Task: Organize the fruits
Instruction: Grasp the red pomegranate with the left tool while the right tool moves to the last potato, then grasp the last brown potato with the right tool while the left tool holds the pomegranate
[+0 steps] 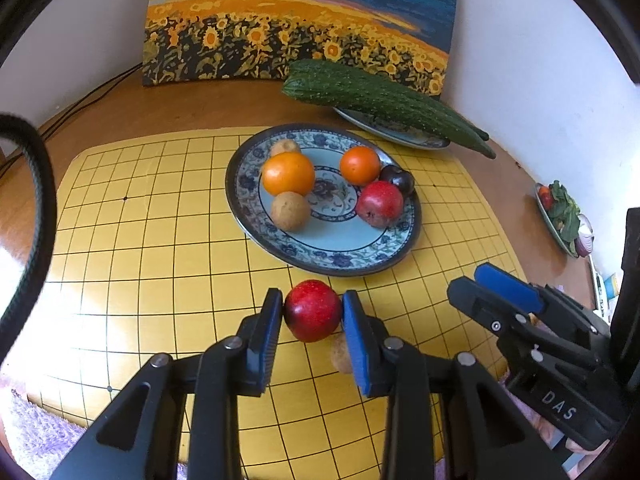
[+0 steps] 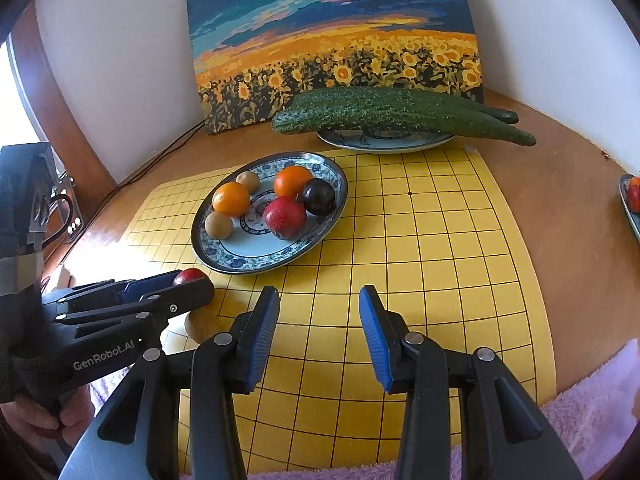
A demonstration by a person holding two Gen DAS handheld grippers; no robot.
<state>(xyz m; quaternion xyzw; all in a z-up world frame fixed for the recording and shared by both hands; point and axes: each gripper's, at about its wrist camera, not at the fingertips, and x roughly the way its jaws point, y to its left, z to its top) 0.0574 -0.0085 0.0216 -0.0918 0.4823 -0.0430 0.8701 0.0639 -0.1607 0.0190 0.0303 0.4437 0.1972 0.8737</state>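
Note:
My left gripper [image 1: 313,312] is shut on a red apple [image 1: 313,310], its blue pads pressing both sides, just in front of the blue patterned plate [image 1: 340,258]. On that plate lie two oranges [image 1: 289,173], two brown round fruits [image 1: 291,211], a red apple [image 1: 379,203] and a dark plum [image 1: 397,179]. A third brown fruit [image 1: 341,354] rests on the board under the right finger. My right gripper [image 2: 319,320] stands open over the yellow board with nothing between its fingers. In the right wrist view the left gripper [image 2: 192,280] holds the red apple [image 2: 188,275] beside the plate [image 2: 256,260].
A yellow gridded board [image 2: 420,240] covers the brown table. Two cucumbers [image 2: 384,114] lie across a second plate [image 2: 384,142] at the back, before a sunflower painting [image 2: 336,40]. A plate of vegetables [image 1: 560,220] sits at the right edge. Cables run along the left wall.

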